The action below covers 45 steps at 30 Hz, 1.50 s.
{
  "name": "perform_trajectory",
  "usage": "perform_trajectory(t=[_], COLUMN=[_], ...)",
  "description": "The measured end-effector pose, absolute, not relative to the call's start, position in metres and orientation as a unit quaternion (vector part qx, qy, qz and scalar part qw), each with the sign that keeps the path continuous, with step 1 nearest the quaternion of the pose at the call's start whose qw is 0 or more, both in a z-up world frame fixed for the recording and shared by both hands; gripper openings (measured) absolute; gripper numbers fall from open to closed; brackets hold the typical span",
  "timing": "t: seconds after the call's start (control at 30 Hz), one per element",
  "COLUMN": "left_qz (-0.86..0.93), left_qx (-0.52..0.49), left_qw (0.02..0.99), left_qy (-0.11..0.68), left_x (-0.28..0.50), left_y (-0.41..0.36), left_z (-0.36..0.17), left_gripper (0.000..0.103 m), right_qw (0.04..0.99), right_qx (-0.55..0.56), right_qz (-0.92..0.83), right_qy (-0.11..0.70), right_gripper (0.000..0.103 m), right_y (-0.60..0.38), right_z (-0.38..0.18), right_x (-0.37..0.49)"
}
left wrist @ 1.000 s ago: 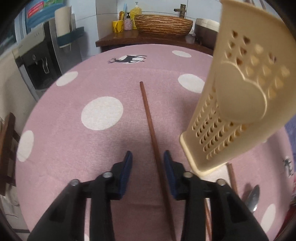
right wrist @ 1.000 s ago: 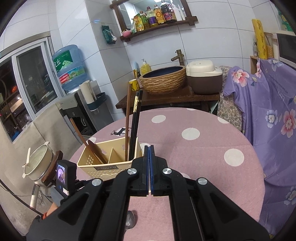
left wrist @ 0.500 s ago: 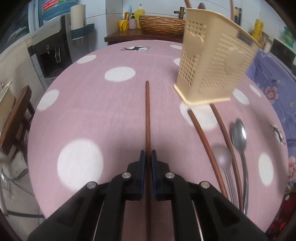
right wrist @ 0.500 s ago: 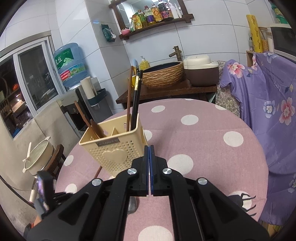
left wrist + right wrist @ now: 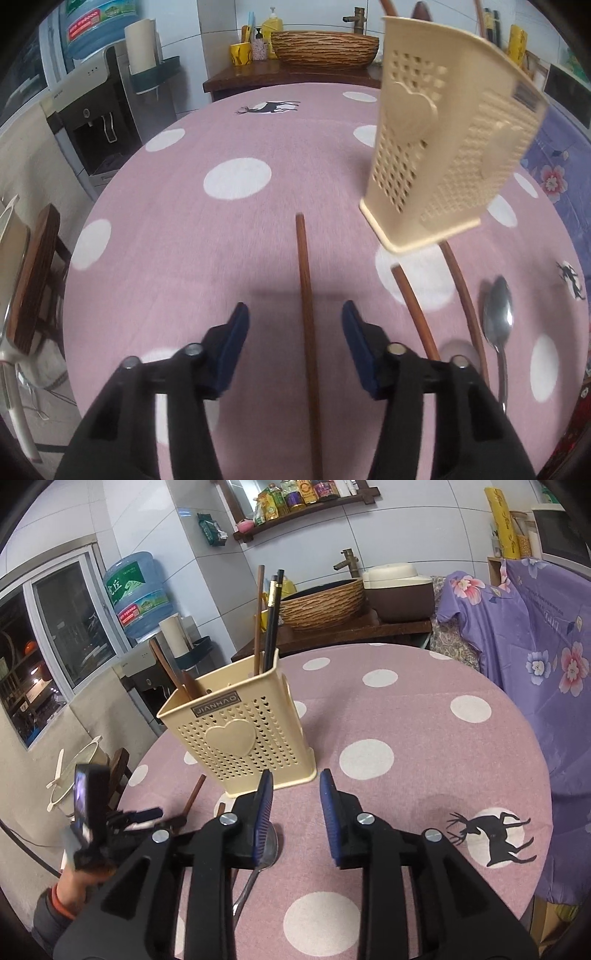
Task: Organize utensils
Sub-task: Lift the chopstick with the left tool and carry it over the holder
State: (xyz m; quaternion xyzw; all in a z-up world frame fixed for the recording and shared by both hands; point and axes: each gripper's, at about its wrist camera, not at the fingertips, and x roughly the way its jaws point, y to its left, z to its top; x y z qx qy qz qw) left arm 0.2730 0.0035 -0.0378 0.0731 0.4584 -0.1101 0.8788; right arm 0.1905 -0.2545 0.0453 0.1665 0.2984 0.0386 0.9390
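**Both jaws parting over the pink spotted cloth**

While I watch the left wrist view, my left hand-held gripper (image 5: pixel 293 317) has its jaws opening, and a brown chopstick (image 5: pixel 306 295) lies on the surface (image 5: pixel 184 229) between them, touched by neither pad as far as I can see. To its right two more brown chopsticks (image 5: pixel 413 306) lie side by side, their far ends hidden behind the cream utensil holder (image 5: pixel 447 147). A metal spoon (image 5: pixel 498 317) lies just beside them, bowl pointing away from me, and a second spoon bowl peeks out, mostly hidden behind my right finger.

From the right wrist view, my right hand-held gripper (image 5: pixel 295 797) is also opening, with nothing but cloth between the pads. The holder (image 5: pixel 240 734) stands upright just beyond the fingertips, a heart moulded on its perforated wall. Dark chopsticks (image 5: pixel 271 624) and a brown one stand in its right compartment; wooden handles lean in the left one. A spoon (image 5: pixel 258 860) lies under the gripper's left finger. At the left edge I see the other gripper and a sleeve (image 5: pixel 55 908).
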Motion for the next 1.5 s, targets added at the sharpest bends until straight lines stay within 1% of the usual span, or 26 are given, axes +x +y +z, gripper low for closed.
perform_trajectory(t=[0.07,0.13,0.2,0.27,0.37,0.43,0.5,0.7,0.83,1.0,1.23,1.5], left_qz=[-0.112,-0.108,-0.110,-0.107,-0.105,-0.107,-0.100,-0.094,-0.091,-0.102,-0.102,-0.104], left_qx=[0.078,0.088,0.084,0.083,0.084,0.088,0.096,0.096,0.080,0.039,0.001,0.001], left_qw=[0.875,0.873,0.872,0.872,0.873,0.873,0.876,0.879,0.891,0.912,0.947,0.960], left_qy=[0.464,0.468,0.470,0.470,0.469,0.467,0.463,0.458,0.438,0.396,0.303,0.261], left_x=[0.287,0.298,0.305,0.309,0.312,0.312,0.311,0.310,0.301,0.279,0.232,0.208], left_y=[-0.002,-0.009,-0.011,-0.012,-0.016,-0.020,-0.024,-0.025,-0.017,0.007,0.039,0.046], left_z=[-0.039,-0.042,-0.045,-0.045,-0.045,-0.046,-0.047,-0.047,-0.033,0.009,0.084,0.123], left_gripper=[0.044,0.037,0.032,0.031,0.025,0.014,0.008,0.008,0.008,0.008,0.008,0.008], right_qw=[0.938,0.937,0.937,0.936,0.936,0.935,0.935,0.936,0.938,0.938,0.937,0.938], right_qx=[0.168,0.168,0.168,0.166,0.168,0.169,0.169,0.170,0.169,0.171,0.177,0.177], right_qz=[0.036,0.033,0.032,0.030,0.032,0.034,0.035,0.036,0.036,0.039,0.042,0.051], right_qy=[0.301,0.304,0.306,0.308,0.309,0.309,0.309,0.305,0.302,0.299,0.297,0.293], right_gripper=[0.028,0.028,0.028,0.028,0.028,0.028,0.028,0.028,0.028,0.028,0.028,0.028], right_y=[-0.256,-0.258,-0.259,-0.259,-0.258,-0.257,-0.255,-0.255,-0.255,-0.256,-0.256,-0.251], right_z=[0.043,0.040,0.038,0.036,0.036,0.035,0.035,0.039,0.043,0.044,0.045,0.049], right_x=[0.190,0.189,0.188,0.188,0.190,0.191,0.190,0.185,0.182,0.180,0.177,0.174])
